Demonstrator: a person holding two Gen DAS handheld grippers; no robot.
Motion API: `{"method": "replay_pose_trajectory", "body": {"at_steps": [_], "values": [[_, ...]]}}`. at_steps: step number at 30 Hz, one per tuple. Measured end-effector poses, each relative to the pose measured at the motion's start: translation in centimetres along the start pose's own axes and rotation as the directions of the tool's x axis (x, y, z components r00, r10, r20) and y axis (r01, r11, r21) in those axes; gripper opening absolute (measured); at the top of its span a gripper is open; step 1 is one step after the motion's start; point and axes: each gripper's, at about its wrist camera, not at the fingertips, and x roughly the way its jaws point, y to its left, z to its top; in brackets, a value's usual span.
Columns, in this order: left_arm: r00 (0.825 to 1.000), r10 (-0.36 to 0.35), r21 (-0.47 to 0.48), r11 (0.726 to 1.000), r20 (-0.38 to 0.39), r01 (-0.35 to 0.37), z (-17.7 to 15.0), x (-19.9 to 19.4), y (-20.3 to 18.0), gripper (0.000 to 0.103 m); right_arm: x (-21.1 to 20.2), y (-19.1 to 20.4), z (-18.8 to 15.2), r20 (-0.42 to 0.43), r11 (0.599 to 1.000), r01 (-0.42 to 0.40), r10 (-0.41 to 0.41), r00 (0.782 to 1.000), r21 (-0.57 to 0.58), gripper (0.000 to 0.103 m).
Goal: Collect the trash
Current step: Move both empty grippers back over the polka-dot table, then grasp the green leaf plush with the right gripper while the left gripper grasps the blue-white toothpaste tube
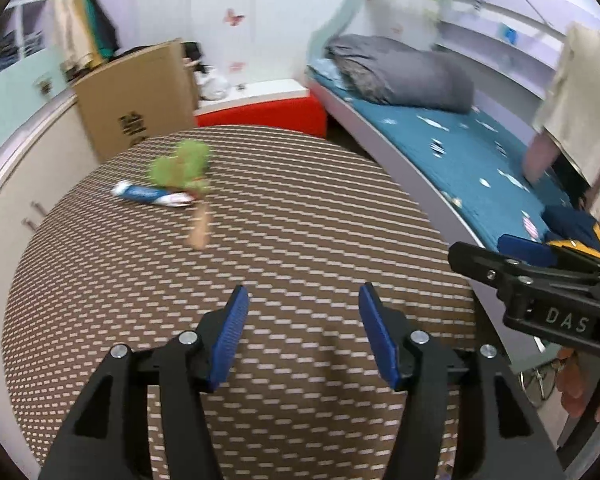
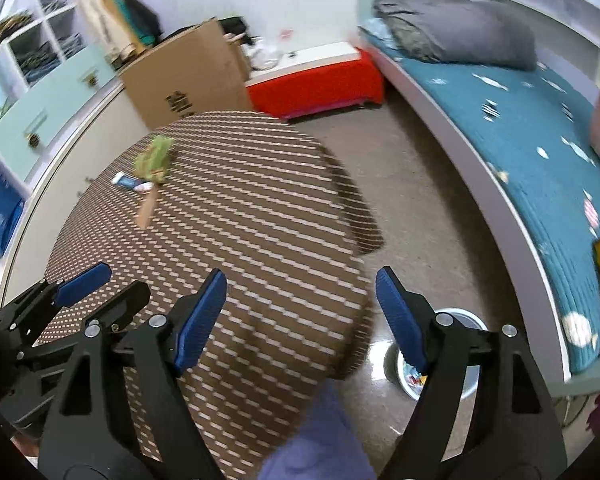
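On the brown patterned table [image 1: 300, 220] lie a green crumpled piece [image 1: 182, 166], a blue-and-white wrapper [image 1: 152, 194] and a tan stick [image 1: 199, 228], close together at the far left. They also show in the right wrist view: green piece [image 2: 154, 156], wrapper [image 2: 134, 183], stick [image 2: 146, 208]. My left gripper [image 1: 302, 312] is open and empty above the near table. My right gripper [image 2: 300, 304] is open and empty over the table's right edge. A metal bin [image 2: 466, 356] with some trash inside stands on the floor below it.
A bed with a teal sheet [image 2: 520, 128] and grey bedding [image 2: 460, 28] runs along the right. A cardboard box [image 2: 188, 76] and a red bench [image 2: 320, 80] stand beyond the table. Cabinets [image 2: 60, 92] line the left wall. The right gripper shows at the left view's right edge [image 1: 540, 280].
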Motion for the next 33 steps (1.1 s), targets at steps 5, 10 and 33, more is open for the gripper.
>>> {"method": "replay_pose_trajectory", "body": {"at_steps": [5,10,33], "values": [[0.999,0.054,-0.091,0.994,0.005,-0.053,0.0,-0.5,5.6,0.066,2.2,5.0,1.9,-0.04,0.997,-0.052,0.05,0.998,-0.048,0.084],[0.994,0.112,-0.207,0.972,-0.003,-0.11,0.1,-0.4,12.0,0.072,5.3,9.7,4.4,-0.079,0.992,-0.088,0.081,0.994,-0.093,0.085],[0.996,0.047,-0.339,0.938,-0.075,-0.07,6.8,8.4,18.4,0.086,16.0,16.3,13.9,-0.12,0.966,-0.113,0.087,0.989,-0.234,0.019]]}}
